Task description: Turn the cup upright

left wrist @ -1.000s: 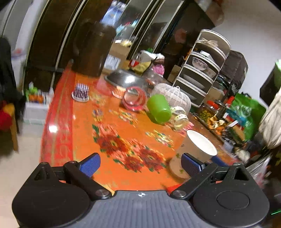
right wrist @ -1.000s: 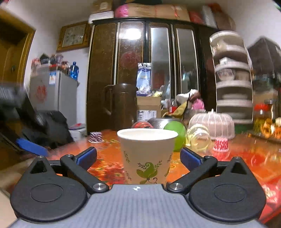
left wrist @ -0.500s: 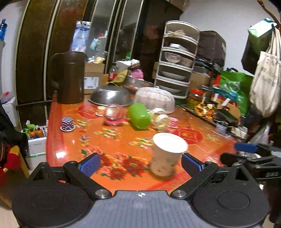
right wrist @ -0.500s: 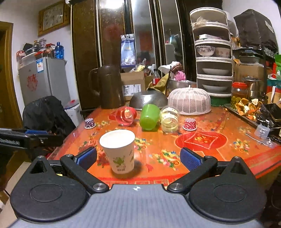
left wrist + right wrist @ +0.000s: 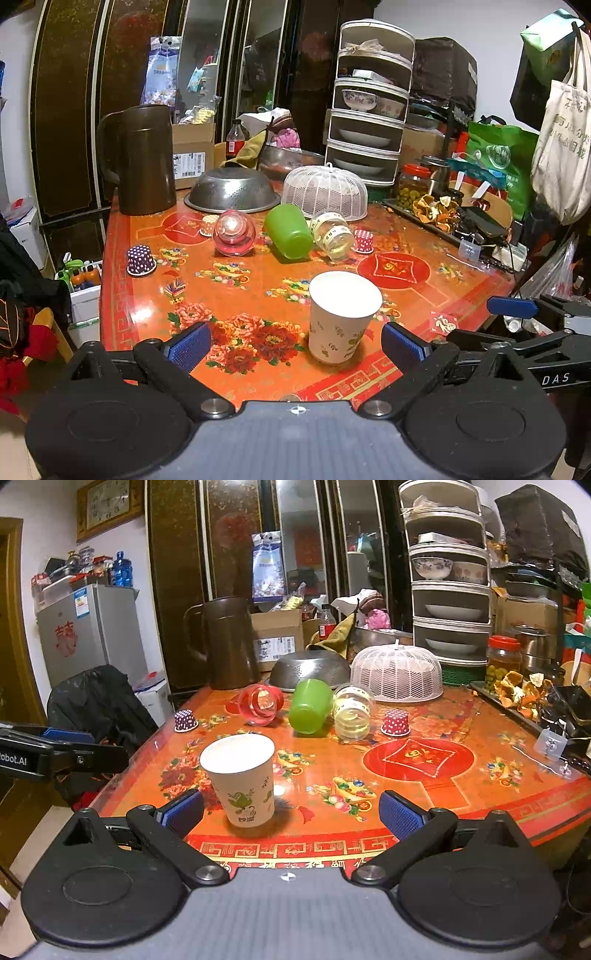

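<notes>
A white paper cup (image 5: 341, 317) with green leaf print stands upright near the front edge of the orange flowered table (image 5: 236, 295); it also shows in the right wrist view (image 5: 242, 779). My left gripper (image 5: 295, 345) is open and empty, held back from the cup. My right gripper (image 5: 290, 814) is open and empty, with the cup just ahead of its left finger. A green cup (image 5: 289, 232), a red-tinted glass (image 5: 233, 233) and a clear jar (image 5: 332, 234) lie on their sides farther back.
A brown jug (image 5: 142, 158), a steel colander (image 5: 232, 190) and a white mesh food cover (image 5: 324, 190) stand at the back. Small dotted cups (image 5: 140, 260) (image 5: 395, 722) sit on the table. A stacked dish rack (image 5: 369, 99) and clutter fill the right side.
Both grippers have pulled back and away from the paper cup, which stays upright on the table. The right gripper, close around the cup a second ago, now stands off it.
</notes>
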Available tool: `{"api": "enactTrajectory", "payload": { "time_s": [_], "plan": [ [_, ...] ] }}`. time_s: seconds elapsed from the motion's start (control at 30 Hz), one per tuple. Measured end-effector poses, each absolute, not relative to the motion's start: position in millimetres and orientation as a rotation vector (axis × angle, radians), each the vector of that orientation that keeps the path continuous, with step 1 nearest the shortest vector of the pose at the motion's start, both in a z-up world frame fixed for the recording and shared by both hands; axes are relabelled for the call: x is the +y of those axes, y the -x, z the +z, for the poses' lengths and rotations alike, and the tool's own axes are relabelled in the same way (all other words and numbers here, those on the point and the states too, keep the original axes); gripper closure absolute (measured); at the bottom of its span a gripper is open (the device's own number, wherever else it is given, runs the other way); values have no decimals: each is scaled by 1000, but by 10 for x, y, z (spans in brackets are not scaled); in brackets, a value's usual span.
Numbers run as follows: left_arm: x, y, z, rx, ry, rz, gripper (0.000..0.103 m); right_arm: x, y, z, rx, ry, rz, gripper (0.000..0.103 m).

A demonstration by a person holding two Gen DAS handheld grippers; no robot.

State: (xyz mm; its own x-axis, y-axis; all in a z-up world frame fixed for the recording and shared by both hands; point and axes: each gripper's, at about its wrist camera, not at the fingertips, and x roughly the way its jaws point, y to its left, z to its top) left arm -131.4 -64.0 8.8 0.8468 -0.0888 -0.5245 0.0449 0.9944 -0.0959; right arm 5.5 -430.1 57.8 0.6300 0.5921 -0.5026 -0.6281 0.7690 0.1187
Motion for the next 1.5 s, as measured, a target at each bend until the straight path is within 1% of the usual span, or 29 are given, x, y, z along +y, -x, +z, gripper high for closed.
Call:
{"api": "enactTrajectory", "payload": {
  "time_s": [1.5],
  "plan": [
    [-659,1260,53,580,81,-47,3,-4286,-51,635,533,38,740,1]
  ]
}}
